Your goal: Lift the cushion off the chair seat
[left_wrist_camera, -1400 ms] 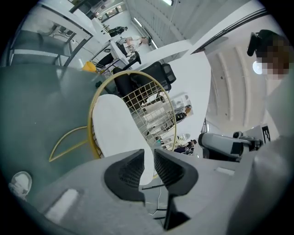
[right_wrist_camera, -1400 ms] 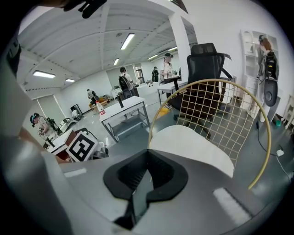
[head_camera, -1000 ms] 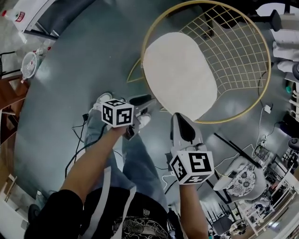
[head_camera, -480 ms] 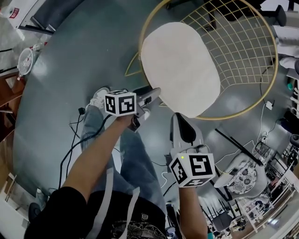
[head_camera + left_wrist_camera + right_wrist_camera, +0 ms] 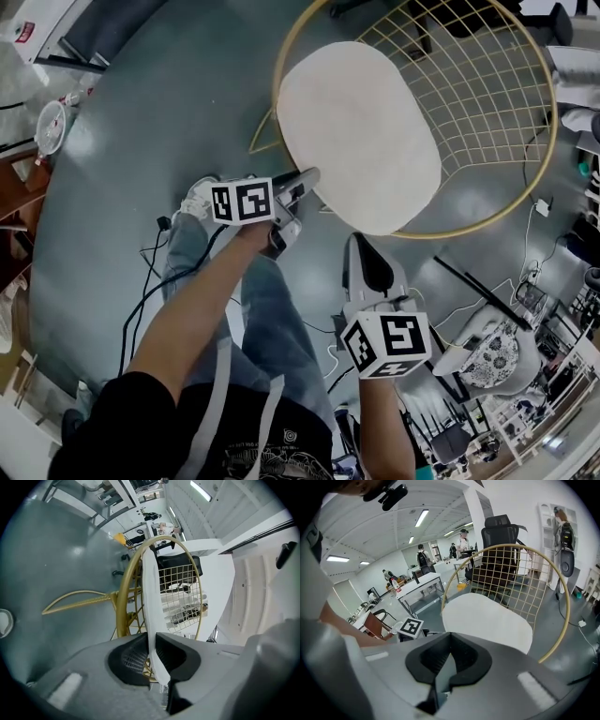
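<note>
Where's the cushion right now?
Head view, upper centre: the cushion lies on the seat of the gold wire chair, its near-left edge between the closing jaws of the left gripper. The right gripper hangs just short of it.

Head view light: dim, grey and flat, with muted colours.
Gripper views light: bright and even, from long white ceiling strip lamps (image 5: pixel 421 517).
Glare: pale sheen patches on the glossy grey floor (image 5: pixel 84 141); the white oval fabric cushion (image 5: pixel 361 131) is nearly washed out.
Shadows: soft and faint.
Distortion: strong fisheye bending, with black corners in both gripper views.
Focus: nearest foreground soft; far background hazy.
</note>
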